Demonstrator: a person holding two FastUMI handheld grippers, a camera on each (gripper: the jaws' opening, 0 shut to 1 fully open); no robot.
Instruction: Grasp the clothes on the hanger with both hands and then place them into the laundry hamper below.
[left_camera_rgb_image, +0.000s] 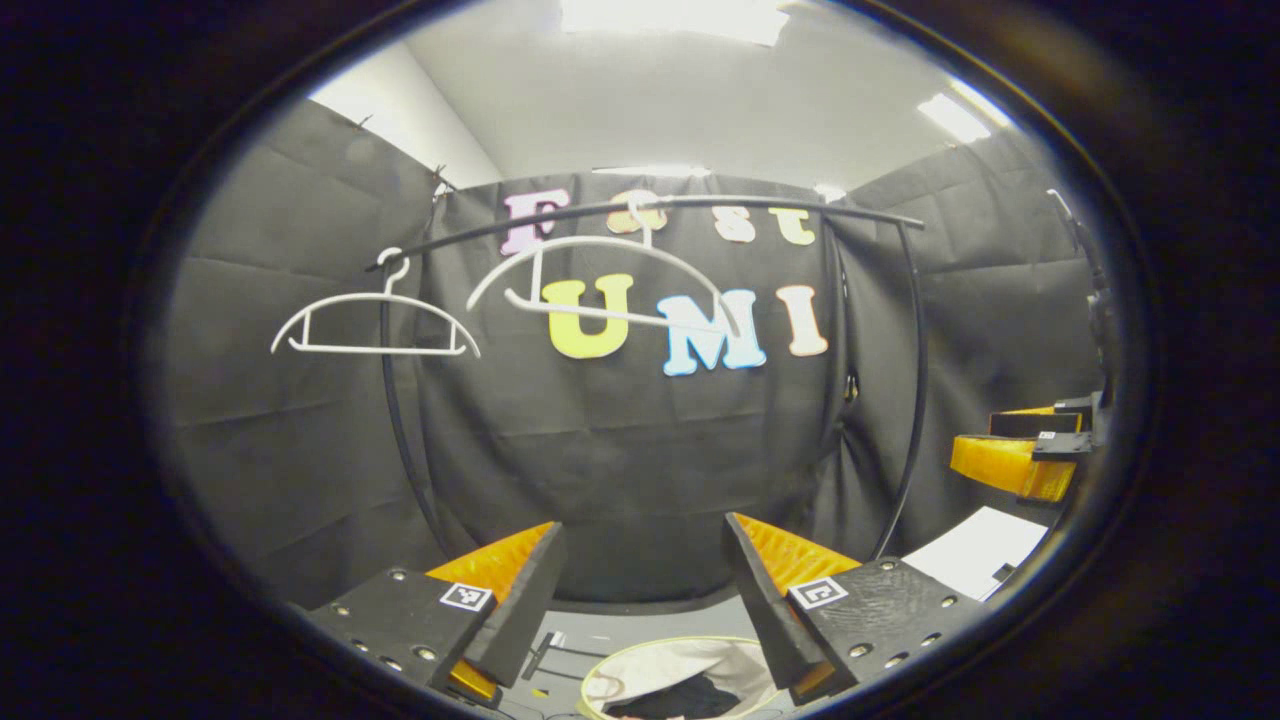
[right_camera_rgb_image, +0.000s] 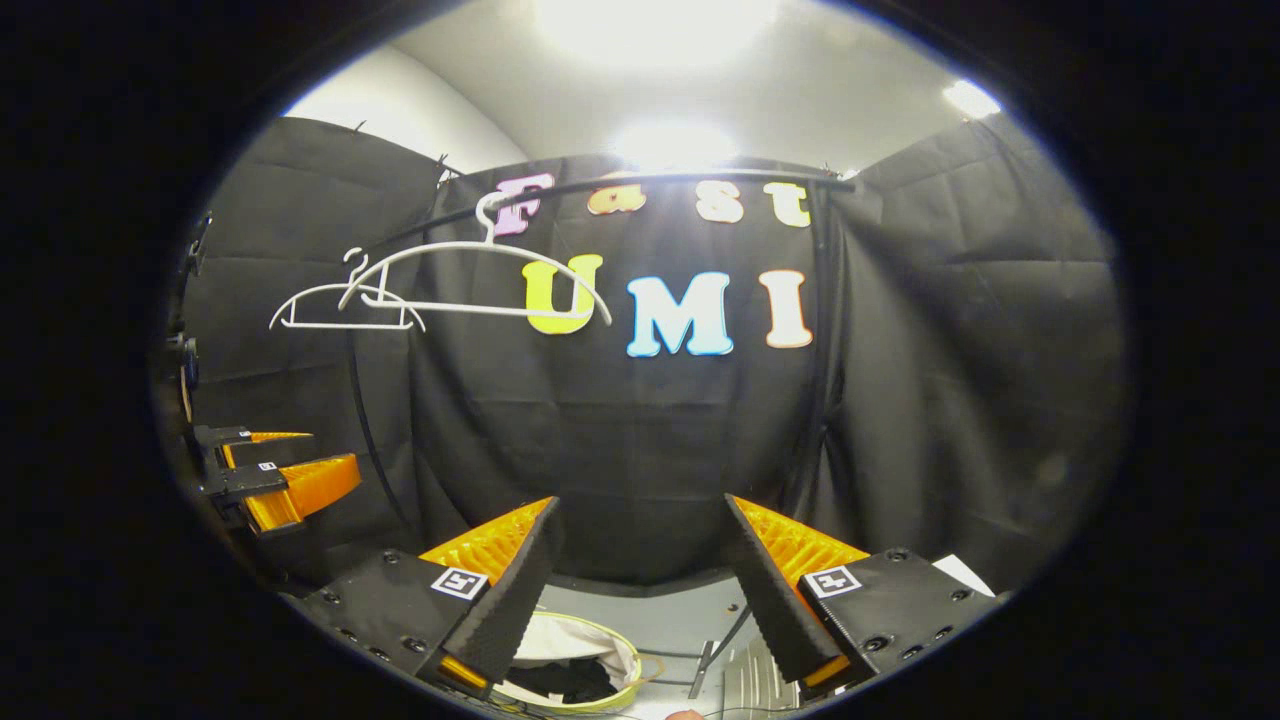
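Two bare white hangers (left_camera_rgb_image: 375, 322) (left_camera_rgb_image: 610, 280) hang from the black rail (left_camera_rgb_image: 700, 206), and the nearer hanger (right_camera_rgb_image: 480, 280) tilts. Below stands the white laundry hamper (left_camera_rgb_image: 640, 665) with a yellow rim and dark clothes (left_camera_rgb_image: 690, 698) inside; in the right gripper view the hamper (right_camera_rgb_image: 590, 640) holds the same dark clothes (right_camera_rgb_image: 565, 680). My left gripper (left_camera_rgb_image: 640, 600) is open and empty above the hamper. My right gripper (right_camera_rgb_image: 640, 590) is open and empty too. The right gripper (left_camera_rgb_image: 1020, 455) appears at the far right of the left gripper view, the left gripper (right_camera_rgb_image: 270, 480) at the far left of the right gripper view.
The rail's black uprights (left_camera_rgb_image: 915, 400) (left_camera_rgb_image: 395, 420) curve down to a grey floor (left_camera_rgb_image: 660, 620). A white sheet (left_camera_rgb_image: 975, 550) lies on the floor at the right. Black cloth walls close in the booth on three sides.
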